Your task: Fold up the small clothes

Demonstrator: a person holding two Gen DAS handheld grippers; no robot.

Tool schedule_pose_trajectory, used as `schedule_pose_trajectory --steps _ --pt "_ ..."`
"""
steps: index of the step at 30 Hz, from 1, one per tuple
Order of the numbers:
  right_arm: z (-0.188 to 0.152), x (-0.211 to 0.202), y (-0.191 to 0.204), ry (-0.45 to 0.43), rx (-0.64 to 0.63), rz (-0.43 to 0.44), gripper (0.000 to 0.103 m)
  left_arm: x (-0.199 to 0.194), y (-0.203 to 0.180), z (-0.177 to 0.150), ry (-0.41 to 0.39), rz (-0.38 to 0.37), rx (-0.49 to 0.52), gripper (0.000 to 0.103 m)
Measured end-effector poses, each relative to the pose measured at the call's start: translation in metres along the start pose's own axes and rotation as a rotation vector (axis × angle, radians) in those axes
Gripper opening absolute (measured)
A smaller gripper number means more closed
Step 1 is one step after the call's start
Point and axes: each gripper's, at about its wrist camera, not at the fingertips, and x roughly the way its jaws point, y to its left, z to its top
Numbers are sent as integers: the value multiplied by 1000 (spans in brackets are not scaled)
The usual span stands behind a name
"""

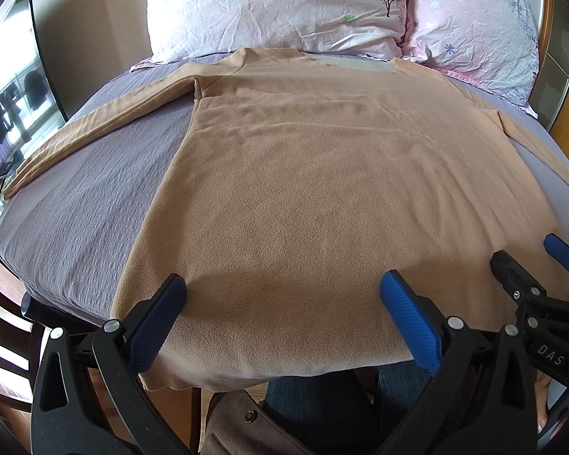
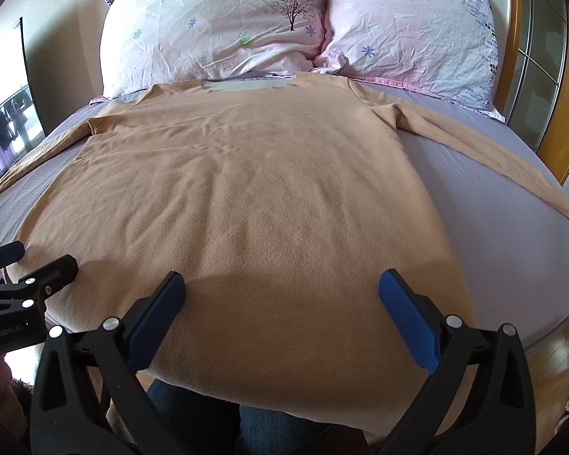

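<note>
Pillows (image 2: pixel 216 26) behind flat tan shirt (image 2: pixel 246 197) (both grippers open) w/ sleeves out

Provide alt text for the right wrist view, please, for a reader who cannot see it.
A tan long-sleeved shirt lies flat on a grey bedsheet, sleeves spread, below two floral pillows. The open right gripper hovers at its hem; the left gripper shows at left.

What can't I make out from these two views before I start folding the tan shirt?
- Shirt hem: both views, it drapes over the bed's near edge, behind the left tool and right tool.
- Right sleeve cuff: left wrist view, cut off by the frame edge.
- Left sleeve cuff: right wrist view, squeezed small at the fisheye rim.
- Neck label: too small, both views.
</note>
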Motion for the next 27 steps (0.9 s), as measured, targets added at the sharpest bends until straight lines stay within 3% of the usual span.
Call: schedule_pose_trajectory --steps 27 --pt "-1 -1 -2 -2 1 0 101 0 0 0 -2 1 0 102"
